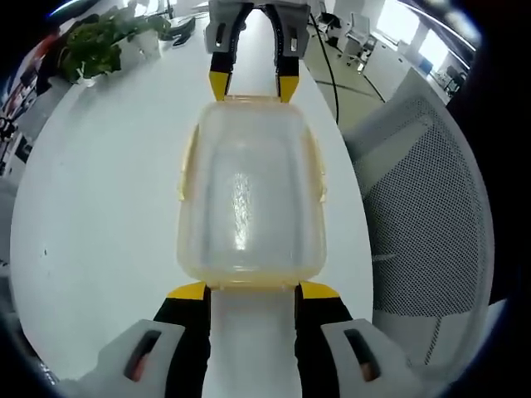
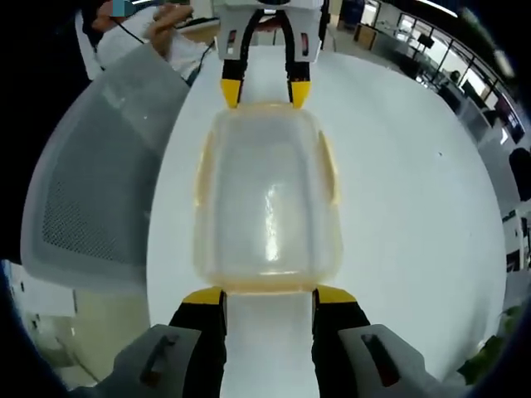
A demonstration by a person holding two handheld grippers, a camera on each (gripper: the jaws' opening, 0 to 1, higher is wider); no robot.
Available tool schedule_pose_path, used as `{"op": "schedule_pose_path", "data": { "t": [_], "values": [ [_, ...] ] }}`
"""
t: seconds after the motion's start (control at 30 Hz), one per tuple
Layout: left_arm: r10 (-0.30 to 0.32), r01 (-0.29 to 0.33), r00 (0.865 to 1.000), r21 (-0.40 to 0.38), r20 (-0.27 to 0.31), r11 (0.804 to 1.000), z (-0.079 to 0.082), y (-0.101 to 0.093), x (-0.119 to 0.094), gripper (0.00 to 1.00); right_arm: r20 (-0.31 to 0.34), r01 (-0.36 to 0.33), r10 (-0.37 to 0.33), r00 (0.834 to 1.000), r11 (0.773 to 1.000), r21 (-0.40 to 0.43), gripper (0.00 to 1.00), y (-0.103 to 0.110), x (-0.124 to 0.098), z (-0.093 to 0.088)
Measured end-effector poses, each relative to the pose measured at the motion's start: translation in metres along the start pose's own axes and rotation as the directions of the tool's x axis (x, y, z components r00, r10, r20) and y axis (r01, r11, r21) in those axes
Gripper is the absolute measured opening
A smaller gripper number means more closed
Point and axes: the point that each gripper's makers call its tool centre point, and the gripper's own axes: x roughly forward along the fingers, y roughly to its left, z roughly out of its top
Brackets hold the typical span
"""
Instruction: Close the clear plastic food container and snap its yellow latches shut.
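Note:
A clear plastic container [image 1: 249,191] with its lid on lies lengthwise on the white table [image 1: 108,207]. Yellow latches [image 1: 186,162] run along its long sides and look flared outward. My left gripper [image 1: 253,290] is open, its yellow tips touching the container's near end. My right gripper [image 1: 253,85] faces it from the far end, also open, tips at the rim. From the right gripper view the container [image 2: 267,199] sits the same way, with a side latch [image 2: 332,170], my right gripper [image 2: 270,295] at its near end and the left gripper [image 2: 265,89] at the far end.
A grey mesh office chair [image 1: 431,224] stands close to the table edge, also seen as the chair [image 2: 91,174]. A potted plant [image 1: 95,46] sits at the table's far corner. A person [image 2: 158,33] is beyond the table end.

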Motion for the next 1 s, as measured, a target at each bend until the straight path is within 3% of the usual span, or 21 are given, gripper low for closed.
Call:
{"op": "schedule_pose_path", "data": {
  "t": [0.1,0.27,0.33,0.4,0.57,0.87,1.0],
  "values": [
    [0.006,-0.006,1.0,0.025,-0.009,1.0,-0.001,0.0,0.001,0.39,-0.004,0.002,-0.002,1.0,1.0,-0.001,0.39,0.0,0.0,0.0],
    [0.009,-0.005,0.998,0.054,-0.065,0.999,-0.009,-0.003,0.008,0.42,-0.052,0.004,-0.009,0.999,0.996,-0.09,0.43,0.003,0.006,-0.006],
    [-0.003,0.007,0.996,0.054,-0.084,0.999,-0.012,-0.009,0.013,0.51,-0.049,0.004,-0.008,0.999,0.997,-0.083,0.47,0.004,0.007,-0.005],
    [0.005,0.001,0.996,0.059,-0.092,0.998,-0.012,-0.01,0.016,0.53,-0.023,-0.001,-0.001,1.0,0.998,-0.067,0.51,0.004,0.008,-0.002],
    [0.008,-0.004,0.996,0.044,-0.088,0.999,-0.012,-0.004,0.013,0.48,-0.029,-0.004,0.003,1.0,0.999,-0.033,0.49,0.001,0.009,-0.008],
    [0.002,0.001,0.996,0.029,-0.089,1.0,-0.013,-0.003,0.013,0.48,-0.017,-0.003,0.003,1.0,1.0,0.002,0.5,0.0,0.007,-0.008],
    [0.003,-0.002,0.996,0.014,-0.091,1.0,-0.016,-0.003,0.012,0.48,0.023,0.002,-0.004,1.0,0.998,0.058,0.5,-0.002,0.004,-0.002]
  ]
}}
